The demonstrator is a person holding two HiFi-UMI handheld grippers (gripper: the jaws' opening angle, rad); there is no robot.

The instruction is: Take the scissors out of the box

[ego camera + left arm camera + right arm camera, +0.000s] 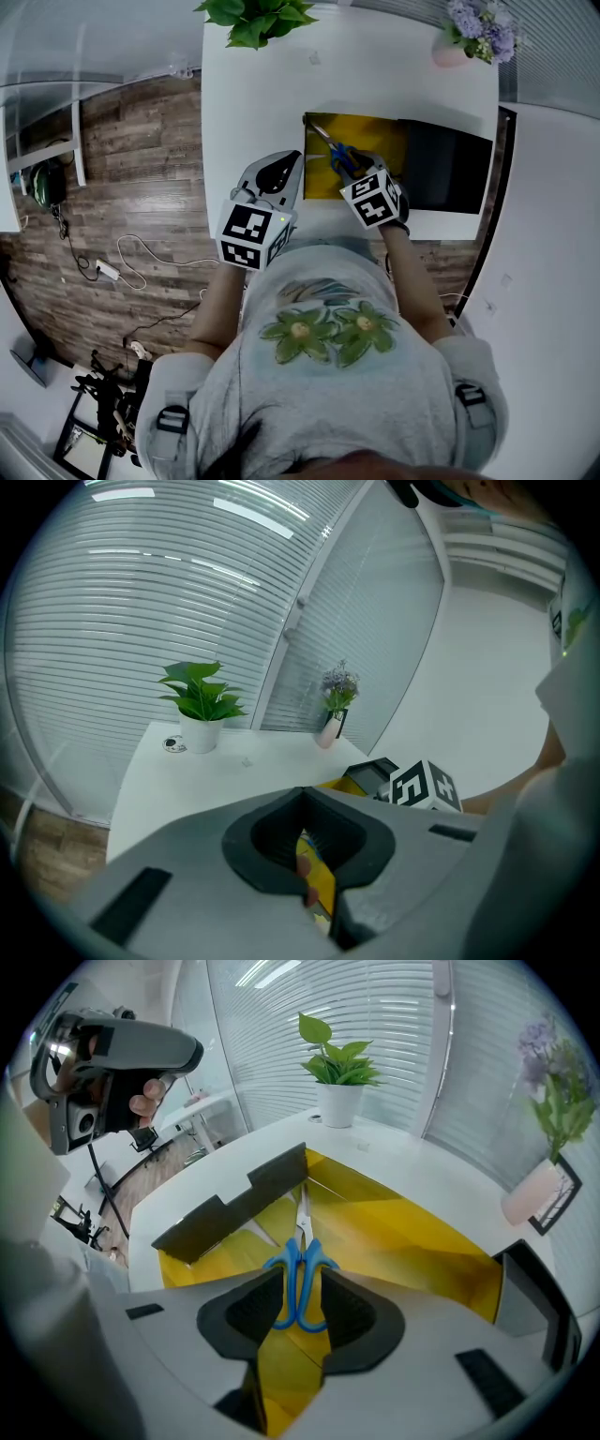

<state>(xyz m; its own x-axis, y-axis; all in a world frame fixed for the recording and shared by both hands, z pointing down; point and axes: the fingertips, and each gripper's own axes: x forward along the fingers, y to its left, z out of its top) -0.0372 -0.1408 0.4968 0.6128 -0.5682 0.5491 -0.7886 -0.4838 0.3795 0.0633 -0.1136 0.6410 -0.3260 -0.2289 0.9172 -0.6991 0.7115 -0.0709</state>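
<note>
Blue-handled scissors (298, 1274) point away from me over the yellow inside of the open box (422, 1232). My right gripper (298, 1290) is shut on their handles, one jaw on each side. From the head view the scissors (337, 155) lie over the left half of the box (366, 136), with the right gripper (352, 169) at its near edge. I cannot tell whether the blades touch the box floor. My left gripper (281, 171) hovers just left of the box, jaws together and empty (302, 794); it also shows raised at upper left (112, 1044).
The box's dark lid (445, 164) lies open to the right, and a dark flap (234, 1199) stands on the left side. A potted plant (253, 19) and a vase of purple flowers (473, 33) stand at the white table's (253, 103) far edge. Wooden floor lies to the left.
</note>
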